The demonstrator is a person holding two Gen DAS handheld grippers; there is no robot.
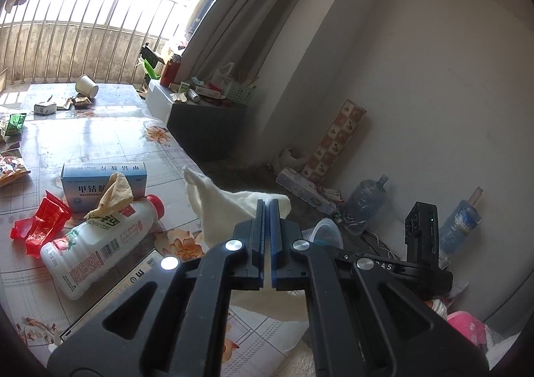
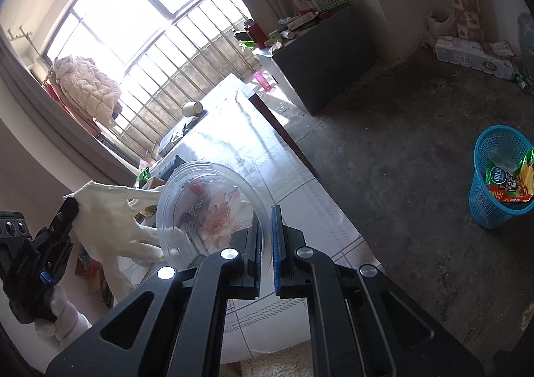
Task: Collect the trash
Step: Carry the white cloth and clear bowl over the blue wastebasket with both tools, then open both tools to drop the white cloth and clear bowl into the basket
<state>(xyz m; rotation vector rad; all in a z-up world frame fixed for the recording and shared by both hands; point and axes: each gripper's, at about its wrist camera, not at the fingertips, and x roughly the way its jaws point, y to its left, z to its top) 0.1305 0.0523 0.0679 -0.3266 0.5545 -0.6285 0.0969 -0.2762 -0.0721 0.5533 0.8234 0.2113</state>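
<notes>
My left gripper (image 1: 266,207) is shut on a white crumpled tissue (image 1: 227,203) and holds it above the table's right edge. My right gripper (image 2: 267,213) is shut on the rim of a clear plastic bowl (image 2: 203,207), held over the table; the bowl also shows in the left wrist view (image 1: 325,233). A blue trash basket (image 2: 500,176) with wrappers in it stands on the floor at the right. On the table lie a white milk bottle (image 1: 100,247), a red wrapper (image 1: 40,223), a blue medicine box (image 1: 103,183) and a yellowish tissue (image 1: 113,197).
The table (image 1: 100,133) has a flowered cover. A paper cup (image 1: 86,85), a small box (image 1: 45,107) and snack wrappers (image 1: 11,123) lie farther back. A dark cabinet (image 1: 207,123) stands beyond the table. Bottles (image 1: 367,203) and a tissue pack (image 1: 303,190) lie on the concrete floor.
</notes>
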